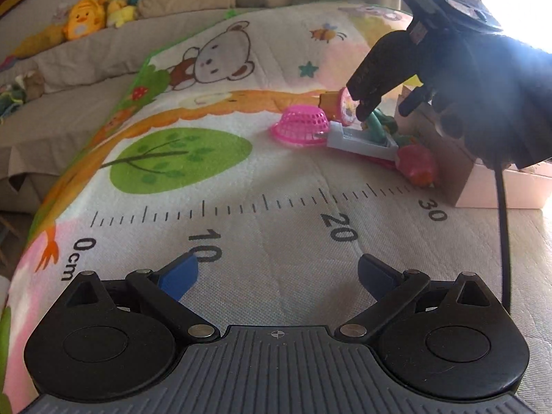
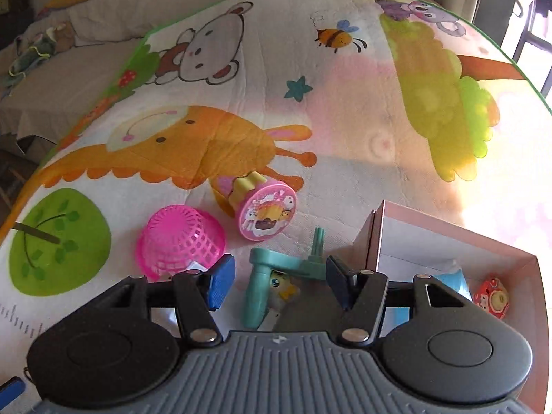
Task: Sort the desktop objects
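Left wrist view: the left gripper (image 1: 277, 276) hovered spread over the fleecy mat (image 1: 241, 179), the ruler print showing only here. Right wrist view: the right gripper (image 2: 276, 281) spread above the teal plastic toy (image 2: 267, 277), mesh pink basket (image 2: 179, 241) left, box (image 2: 448, 241) right holding a red toy (image 2: 490, 297).

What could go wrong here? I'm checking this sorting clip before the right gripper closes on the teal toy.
The right gripper is open over the teal toy, which lies tangled with other small pieces; closing may lift or drag a neighbour. The pink basket lies close beside the left fingertip and could get knocked. The box wall stands close to the other fingertip and could be bumped.
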### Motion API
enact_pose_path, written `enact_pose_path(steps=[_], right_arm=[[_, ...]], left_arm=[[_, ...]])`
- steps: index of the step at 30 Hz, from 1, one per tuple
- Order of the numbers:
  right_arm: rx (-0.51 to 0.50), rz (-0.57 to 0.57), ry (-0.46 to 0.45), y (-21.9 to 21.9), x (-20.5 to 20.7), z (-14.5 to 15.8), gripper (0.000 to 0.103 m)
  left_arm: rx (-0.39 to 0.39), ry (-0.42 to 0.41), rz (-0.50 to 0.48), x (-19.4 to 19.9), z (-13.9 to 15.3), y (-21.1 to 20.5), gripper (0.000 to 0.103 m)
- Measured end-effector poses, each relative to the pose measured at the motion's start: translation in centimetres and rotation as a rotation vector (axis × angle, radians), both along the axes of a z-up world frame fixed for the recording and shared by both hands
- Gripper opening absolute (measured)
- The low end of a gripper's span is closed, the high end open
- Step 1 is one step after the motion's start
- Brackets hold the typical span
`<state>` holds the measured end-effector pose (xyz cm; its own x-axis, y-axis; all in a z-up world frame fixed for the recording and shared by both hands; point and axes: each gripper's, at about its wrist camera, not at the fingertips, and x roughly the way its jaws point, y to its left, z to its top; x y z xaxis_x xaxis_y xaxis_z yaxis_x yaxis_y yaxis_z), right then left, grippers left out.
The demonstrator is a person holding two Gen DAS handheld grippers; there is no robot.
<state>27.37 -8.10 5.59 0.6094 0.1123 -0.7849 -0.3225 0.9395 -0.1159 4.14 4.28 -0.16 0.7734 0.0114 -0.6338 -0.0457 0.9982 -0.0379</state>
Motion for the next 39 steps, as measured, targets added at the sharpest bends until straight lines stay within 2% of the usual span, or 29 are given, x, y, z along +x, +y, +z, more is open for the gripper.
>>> enact_pose_path(steps=[1,4,6,8,11,12,15,22,27,29,32,33,36,37,39], right_arm=[[0.001,0.008,0.011,0.1,0.1,-0.4,0.054],[-0.073,0.035,-0.011,1.0,-0.5,-1.1,0.051],[-0.068,0.055,0.017,1.2,-1.0,-1.2,0.039],[-0.078,0.073,0.012,1.3,-1.8,-1.1,0.036],[0.002,0.106,0.119,0.9,-2.9,-1.3,0.015],[0.029,0.119,0.155,0.8,-3.6,-1.6,0.014],[0.051,0.184,0.154,0.8,-6.6,-1.6,0.012],[0.193,0.32,0.27,-0.5,-13.2,-1.4,0.009],[0.261,0.355,0.299,-2.5,-16.6,-1.3,0.009],[0.252,0.354,0.255,-3.5,-17.6,-1.0,0.01],[0.176,0.345,0.088,-4.9,-19.1,-0.1,0.01],[0.136,0.347,0.017,-5.3,-19.6,0.2,0.013],[0.035,0.34,-0.167,-6.4,-20.9,0.5,0.031],[0.024,0.329,-0.205,-6.9,-21.0,0.4,0.035],[0.039,0.307,-0.207,-7.6,-20.7,0.1,0.036]], left_arm=[[-0.004,-0.001,-0.001,0.0,0.0,0.0,0.102],[-0.019,-0.002,0.002,0.0,0.0,0.2,0.102],[-0.022,-0.006,0.003,-0.1,0.0,0.3,0.102],[-0.02,-0.014,0.0,-0.2,0.1,0.3,0.102],[-0.012,-0.02,-0.012,-0.6,0.3,0.2,0.102],[-0.008,-0.016,-0.021,-0.7,0.3,0.2,0.102],[-0.003,0.0,-0.057,-1.4,0.2,0.0,0.102],[0.04,0.026,-0.146,-3.5,0.0,-1.1,0.102],[0.07,0.03,-0.193,-4.8,-0.1,-1.8,0.102],[0.07,0.035,-0.194,-4.8,0.0,-2.0,0.102],[0.073,0.043,-0.184,-4.3,0.1,-2.4,0.102],[0.075,0.043,-0.181,-4.2,0.1,-2.5,0.102],[0.076,0.047,-0.165,-3.6,0.2,-2.9,0.103],[0.073,0.048,-0.153,-3.4,0.2,-2.8,0.103],[0.067,0.053,-0.116,-2.9,0.2,-2.5,0.102]])
